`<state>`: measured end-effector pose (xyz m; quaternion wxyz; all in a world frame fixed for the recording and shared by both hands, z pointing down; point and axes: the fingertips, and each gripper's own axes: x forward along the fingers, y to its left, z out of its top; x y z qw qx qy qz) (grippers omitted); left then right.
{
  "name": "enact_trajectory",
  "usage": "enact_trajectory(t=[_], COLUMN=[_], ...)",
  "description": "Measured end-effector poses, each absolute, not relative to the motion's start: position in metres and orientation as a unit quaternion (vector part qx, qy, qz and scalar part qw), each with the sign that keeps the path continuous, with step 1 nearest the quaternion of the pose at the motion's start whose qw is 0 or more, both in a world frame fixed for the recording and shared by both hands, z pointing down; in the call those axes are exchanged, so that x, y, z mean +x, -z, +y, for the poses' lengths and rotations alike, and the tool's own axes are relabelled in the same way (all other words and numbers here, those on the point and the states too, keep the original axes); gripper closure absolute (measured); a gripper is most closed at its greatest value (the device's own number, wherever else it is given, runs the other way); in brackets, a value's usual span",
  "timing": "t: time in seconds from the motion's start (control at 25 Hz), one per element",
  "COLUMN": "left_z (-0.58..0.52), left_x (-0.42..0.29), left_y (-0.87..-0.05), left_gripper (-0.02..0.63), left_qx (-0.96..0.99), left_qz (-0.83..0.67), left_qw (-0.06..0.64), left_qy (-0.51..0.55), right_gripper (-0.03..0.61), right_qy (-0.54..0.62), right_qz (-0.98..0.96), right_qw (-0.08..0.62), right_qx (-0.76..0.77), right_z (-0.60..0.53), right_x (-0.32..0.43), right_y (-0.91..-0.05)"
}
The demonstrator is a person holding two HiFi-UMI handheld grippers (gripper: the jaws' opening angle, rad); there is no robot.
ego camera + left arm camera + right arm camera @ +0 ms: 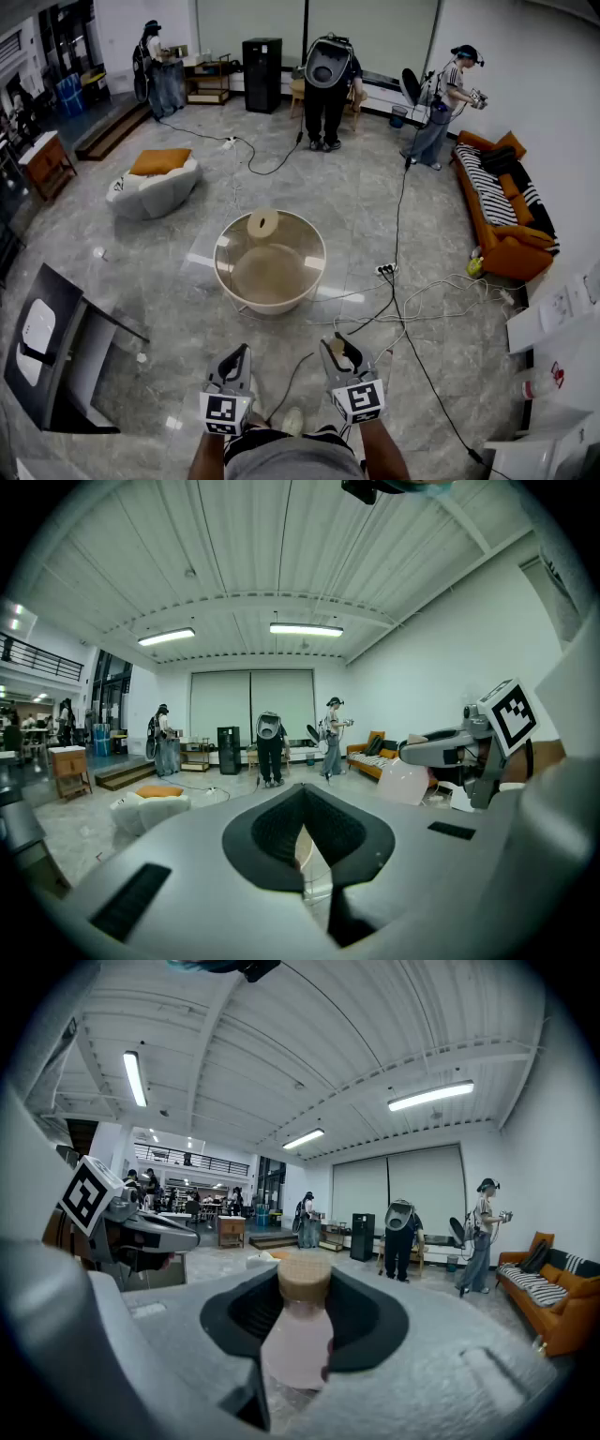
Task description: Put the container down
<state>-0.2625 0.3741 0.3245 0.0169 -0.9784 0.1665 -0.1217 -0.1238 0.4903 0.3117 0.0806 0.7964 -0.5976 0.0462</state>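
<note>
My right gripper [339, 352] is shut on the container [299, 1333], a pale pink bottle with a tan cork-like cap [305, 1277]. The bottle stands upright between the dark pads [370, 1321]. From the left gripper view the same bottle [409, 782] hangs under the right gripper [441, 748]. My left gripper [238, 362] is beside it, jaws together, with nothing held. Both grippers are low in the head view, above the floor and short of a round glass-topped table [228, 278]. A tan disc-shaped thing [263, 223] sits on the table's far side.
Cables and a power strip [385, 269] trail over the floor right of the table. A white seat with an orange cushion [153, 183] is at the left, an orange sofa [506, 225] at the right, a dark desk [52, 347] at lower left. Three people stand far back.
</note>
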Motion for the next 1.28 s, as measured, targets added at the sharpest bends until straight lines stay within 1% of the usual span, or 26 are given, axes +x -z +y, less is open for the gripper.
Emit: enact_trajectory(t=[0.72, 0.96, 1.28], left_z=[0.354, 0.320, 0.245], left_x=[-0.238, -0.200, -0.128], left_y=[-0.329, -0.339, -0.345], left_gripper=[0.597, 0.596, 0.597], left_qx=[-0.977, -0.977, -0.978], left_qz=[0.177, 0.173, 0.161], left_qw=[0.005, 0.001, -0.004], left_qy=[0.118, 0.126, 0.132], right_gripper=[0.445, 0.446, 0.446], right_qy=[-0.043, -0.041, -0.041], right_qz=[-0.608, -0.609, -0.606], right_qw=[0.070, 0.069, 0.076], right_qx=[0.790, 0.789, 0.791], right_z=[0.469, 0.434, 0.358], right_x=[-0.105, -0.070, -0.005], right_y=[-0.313, -0.316, -0.315])
